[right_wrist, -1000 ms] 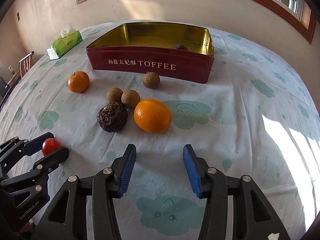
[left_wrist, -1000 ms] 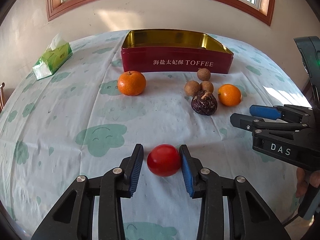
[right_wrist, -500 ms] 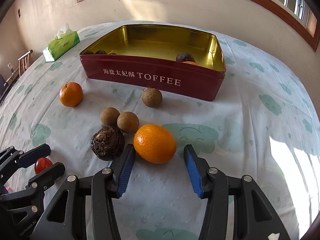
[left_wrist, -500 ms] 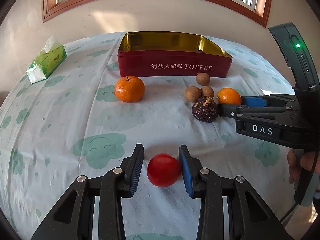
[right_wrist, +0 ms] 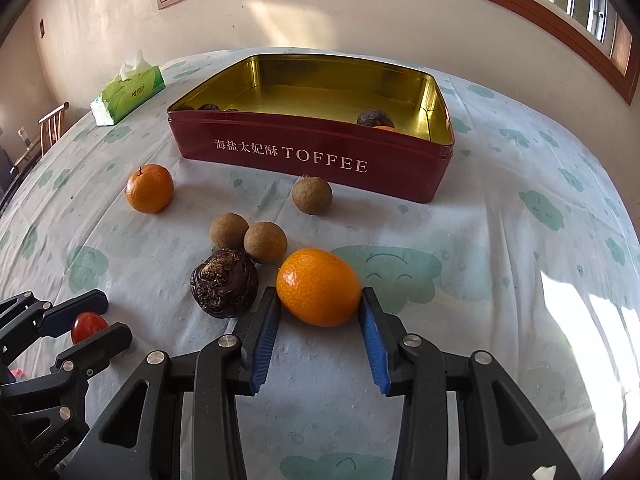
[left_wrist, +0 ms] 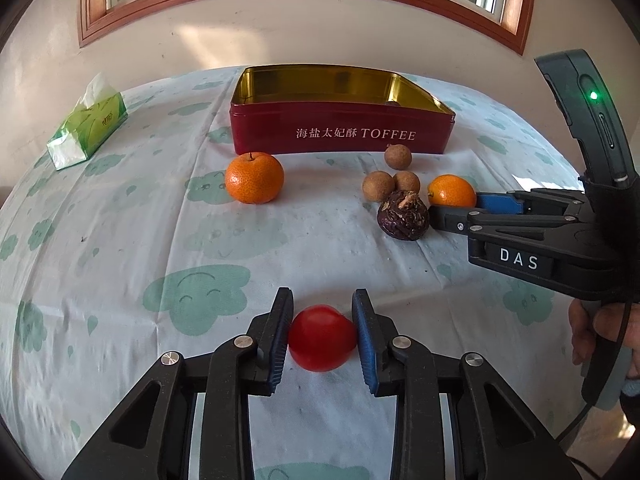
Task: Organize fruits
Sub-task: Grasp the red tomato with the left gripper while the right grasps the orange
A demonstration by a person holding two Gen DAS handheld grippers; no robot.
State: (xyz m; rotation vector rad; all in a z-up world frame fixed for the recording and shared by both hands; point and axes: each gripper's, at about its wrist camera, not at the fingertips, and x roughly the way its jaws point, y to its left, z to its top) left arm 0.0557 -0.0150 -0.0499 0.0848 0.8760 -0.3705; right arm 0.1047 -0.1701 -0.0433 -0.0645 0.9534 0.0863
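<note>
My left gripper (left_wrist: 322,330) is shut on a small red tomato (left_wrist: 321,338), which rests on the tablecloth; it also shows in the right wrist view (right_wrist: 88,326). My right gripper (right_wrist: 318,316) is open with its blue pads on either side of an oval orange (right_wrist: 319,287), the left pad touching it. A dark wrinkled fruit (right_wrist: 224,282) lies just left of that orange. Three brown longans (right_wrist: 265,242) and a round orange (right_wrist: 150,188) lie in front of the red TOFFEE tin (right_wrist: 312,158), which holds a few fruits.
A green tissue pack (left_wrist: 88,122) lies at the far left of the table. The cloud-print tablecloth (left_wrist: 140,240) covers the whole table. A wall and window frame stand behind the tin. A wooden chair (right_wrist: 52,124) stands past the left edge.
My left gripper has closed onto the tomato. My right gripper has moved forward so its pads now flank the oval orange.
</note>
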